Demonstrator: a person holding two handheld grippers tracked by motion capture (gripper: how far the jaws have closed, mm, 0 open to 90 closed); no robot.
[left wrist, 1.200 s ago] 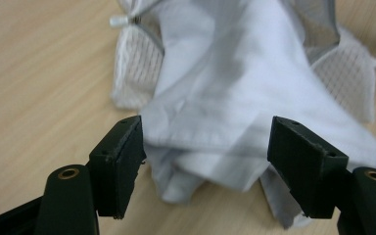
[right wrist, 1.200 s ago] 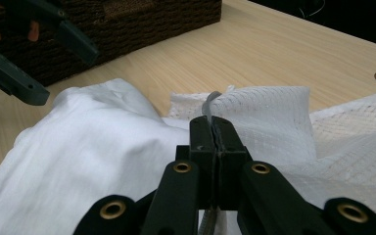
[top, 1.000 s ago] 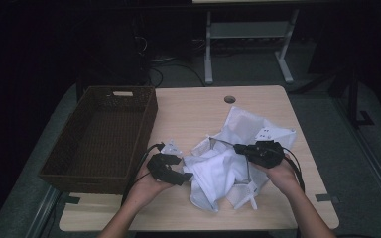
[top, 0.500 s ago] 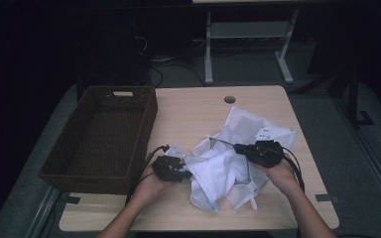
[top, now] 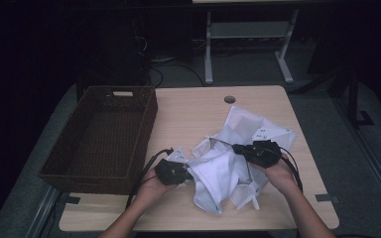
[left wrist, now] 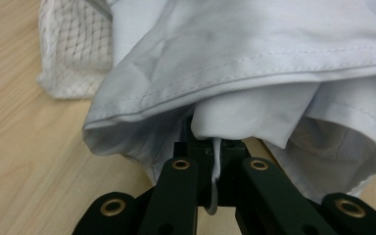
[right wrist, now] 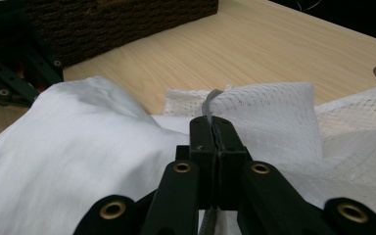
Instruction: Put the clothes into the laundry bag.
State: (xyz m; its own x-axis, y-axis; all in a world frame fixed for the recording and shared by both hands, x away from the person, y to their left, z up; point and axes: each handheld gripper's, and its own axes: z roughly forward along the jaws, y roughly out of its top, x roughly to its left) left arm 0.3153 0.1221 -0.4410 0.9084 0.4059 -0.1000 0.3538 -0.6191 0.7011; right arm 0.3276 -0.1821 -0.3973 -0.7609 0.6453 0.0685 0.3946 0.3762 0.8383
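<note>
One wicker basket [top: 99, 134] stood on the table [top: 193, 111], left of the white garment [top: 223, 171] lying crumpled at its front middle. The right gripper [top: 238, 148] was clamped on the garment's edge, as earlier. The left gripper [top: 188, 174], earlier wide apart, had just closed and pinched a fold at the garment's left side.

The table [top: 188, 114] is pale wood-grain laminate, smooth and matt. The garment [left wrist: 254, 44] is white woven cloth, soft, creased and stitched at the hem; the bag [right wrist: 269, 112] is white open mesh. The basket [top: 99, 134] is dark brown wicker, rough. Each hand-held gripper [right wrist: 210, 132] has matt black jaws with brass-coloured rivets.
</note>
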